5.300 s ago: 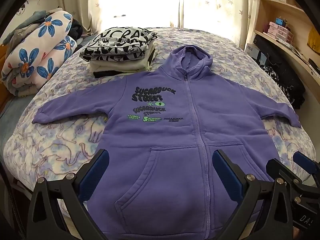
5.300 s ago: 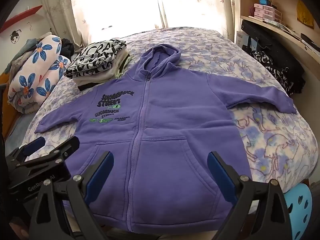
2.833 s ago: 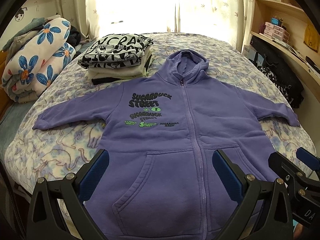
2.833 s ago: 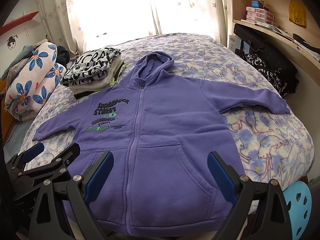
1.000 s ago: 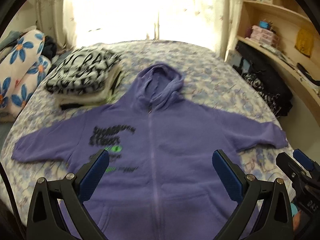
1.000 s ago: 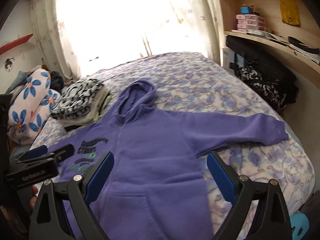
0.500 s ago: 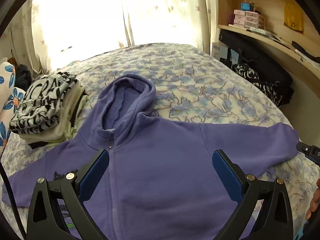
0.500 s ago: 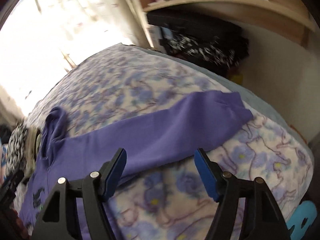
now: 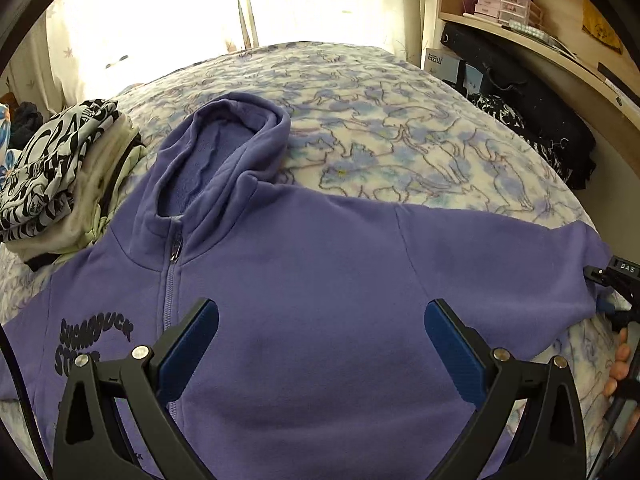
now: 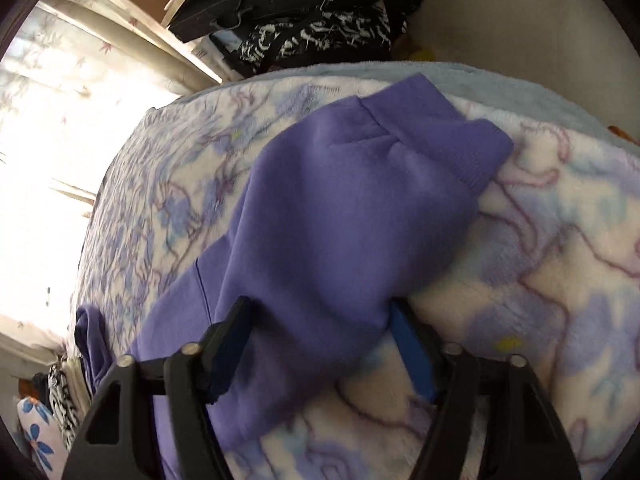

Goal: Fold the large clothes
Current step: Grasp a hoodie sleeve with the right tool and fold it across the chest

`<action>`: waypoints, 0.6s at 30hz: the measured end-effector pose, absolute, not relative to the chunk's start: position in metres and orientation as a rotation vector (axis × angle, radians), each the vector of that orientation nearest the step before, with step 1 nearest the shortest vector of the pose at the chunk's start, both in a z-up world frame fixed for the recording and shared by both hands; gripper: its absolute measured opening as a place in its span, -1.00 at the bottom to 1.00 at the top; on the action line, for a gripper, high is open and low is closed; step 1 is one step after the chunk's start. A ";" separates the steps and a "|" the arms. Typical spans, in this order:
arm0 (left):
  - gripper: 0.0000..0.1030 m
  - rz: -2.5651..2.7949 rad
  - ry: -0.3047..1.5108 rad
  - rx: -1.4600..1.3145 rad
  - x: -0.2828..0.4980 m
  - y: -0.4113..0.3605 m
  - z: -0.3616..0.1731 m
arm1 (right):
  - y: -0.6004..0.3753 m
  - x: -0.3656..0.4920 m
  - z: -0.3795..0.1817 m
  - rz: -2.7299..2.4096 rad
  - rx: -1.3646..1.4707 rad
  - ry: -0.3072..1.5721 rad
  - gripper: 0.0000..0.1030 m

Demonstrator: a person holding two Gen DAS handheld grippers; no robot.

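Note:
A purple zip hoodie [image 9: 320, 264] lies face up on the bed, hood toward the window. My left gripper [image 9: 320, 312] hovers open over its chest, right of the zip, with nothing between the fingers. In the right wrist view the hoodie's right sleeve [image 10: 360, 200] lies across the bedspread, cuff pointing away. My right gripper [image 10: 320, 312] is low over that sleeve and its jaws are closing. One finger rests on the fabric and the other meets the sleeve's near edge, so the sleeve lies between them, not pinched tight. The right gripper [image 9: 616, 292] also shows at the sleeve end in the left wrist view.
A stack of folded clothes [image 9: 60, 184] sits left of the hood. The flowered bedspread [image 9: 400, 136] is bare beyond the hood. Dark clothes [image 10: 320, 32] and a wooden shelf [image 9: 560, 52] run along the bed's right side. A hand [image 9: 620, 364] holds the right gripper.
Both grippers moved forward and down toward the hoodie's upper half. The right one rolled, dropped onto the right sleeve and its jaws narrowed around it. The left stayed open.

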State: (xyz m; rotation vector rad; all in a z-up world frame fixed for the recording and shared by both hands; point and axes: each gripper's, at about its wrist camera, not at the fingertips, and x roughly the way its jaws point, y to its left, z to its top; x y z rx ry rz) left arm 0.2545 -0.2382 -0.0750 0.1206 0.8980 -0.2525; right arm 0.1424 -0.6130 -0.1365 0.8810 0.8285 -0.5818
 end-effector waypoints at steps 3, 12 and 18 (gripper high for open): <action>0.98 -0.250 0.902 0.118 0.251 -0.225 -0.074 | -0.603 0.152 -0.118 -0.570 0.777 0.800 -0.67; 0.98 -0.212 0.853 0.027 0.227 -0.143 -0.046 | -0.417 0.173 0.001 -0.221 0.233 0.590 -0.69; 0.98 -0.169 0.868 -0.070 0.211 -0.078 -0.046 | -0.263 0.168 -0.038 0.115 0.032 0.743 -0.45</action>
